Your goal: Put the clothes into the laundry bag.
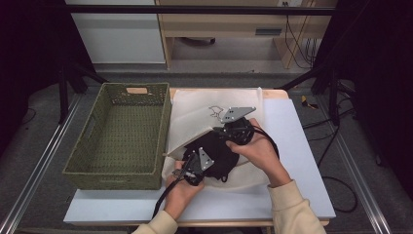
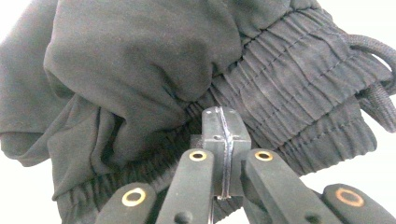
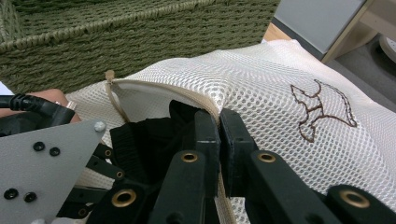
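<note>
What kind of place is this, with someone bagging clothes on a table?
Probably a recording lab, not a home: a white worktable framed by metal rails, loose cables on the floor, and camera-bearing handheld grippers.

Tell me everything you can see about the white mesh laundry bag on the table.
The mesh bag is cream-white netting with a brown embroidered animal outline and a beige-edged opening. It lies flat on the white table beside the green woven basket, partly under a black garment at its mouth. The right gripper is shut on the opening's edge, lifting it slightly; the left gripper is shut at the garment's elastic waistband.
</note>
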